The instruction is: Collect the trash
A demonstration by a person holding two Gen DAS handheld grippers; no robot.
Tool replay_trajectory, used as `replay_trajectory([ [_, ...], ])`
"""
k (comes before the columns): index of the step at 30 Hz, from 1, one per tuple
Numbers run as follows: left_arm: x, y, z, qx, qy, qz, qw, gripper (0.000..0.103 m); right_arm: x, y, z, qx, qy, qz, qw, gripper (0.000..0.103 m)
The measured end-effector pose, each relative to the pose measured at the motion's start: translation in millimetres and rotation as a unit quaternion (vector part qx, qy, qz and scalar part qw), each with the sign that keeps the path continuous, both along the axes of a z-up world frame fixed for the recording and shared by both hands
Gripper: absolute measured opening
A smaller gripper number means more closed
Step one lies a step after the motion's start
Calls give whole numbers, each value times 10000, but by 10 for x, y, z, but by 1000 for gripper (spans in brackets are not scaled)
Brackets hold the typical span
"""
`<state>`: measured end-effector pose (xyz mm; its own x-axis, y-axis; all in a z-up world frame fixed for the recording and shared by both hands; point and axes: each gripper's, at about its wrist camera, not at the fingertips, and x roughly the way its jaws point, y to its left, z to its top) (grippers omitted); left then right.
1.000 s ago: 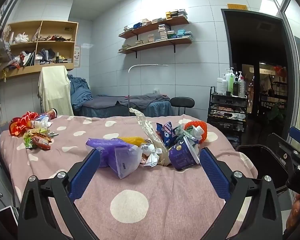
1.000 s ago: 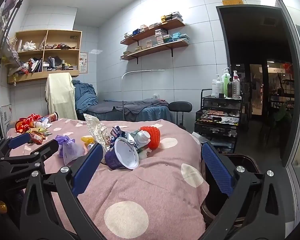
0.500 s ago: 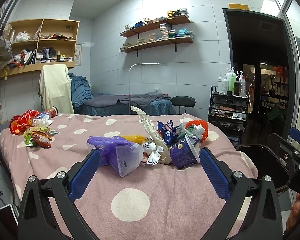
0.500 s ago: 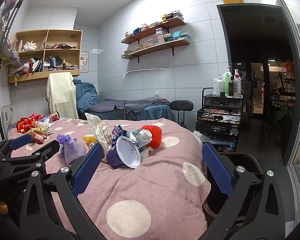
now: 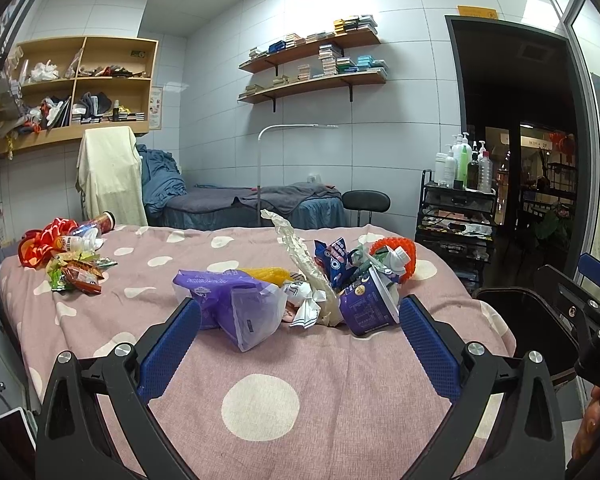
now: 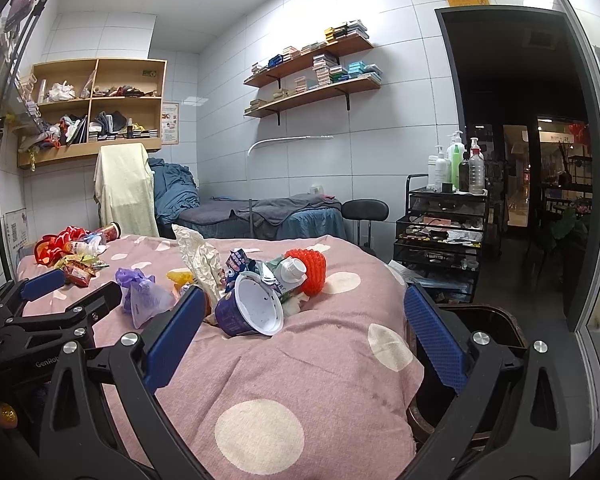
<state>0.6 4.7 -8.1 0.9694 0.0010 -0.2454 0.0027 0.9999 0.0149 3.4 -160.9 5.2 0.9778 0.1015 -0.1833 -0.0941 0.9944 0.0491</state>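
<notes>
We hold both tools wide open and empty above the near end of the pink dotted bed (image 5: 340, 420), the left tool (image 5: 300, 344) facing the trash pile head-on and the right tool (image 6: 300, 336) off to its right. From the left we see the purple cup (image 5: 366, 312) side-on beside the purple bag (image 5: 236, 304). Only the right view shows the cup's white inside (image 6: 258, 304) and the dark bin (image 6: 480, 320) at the bed's right edge.

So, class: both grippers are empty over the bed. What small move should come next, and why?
Probably ease the right gripper forward onto the purple cup: its jaws stand open, the cup lies tipped nearest them, and the dark bin waits beside the bed.
</notes>
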Motion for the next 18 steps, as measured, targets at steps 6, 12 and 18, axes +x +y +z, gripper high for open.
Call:
replay_trajectory([
  [6,23,-16,-20,-17,48,-31,10000,98,5,13,-6,-11,10,11,10000,98],
  [12,46,-21,-30,-38,84,-35,10000,98,11,15,-20,-1,29,21,10000,98],
  [18,48,-18,-27,-56,101,-40,9999,98,16,9,-27,22,24,23,10000,98],
])
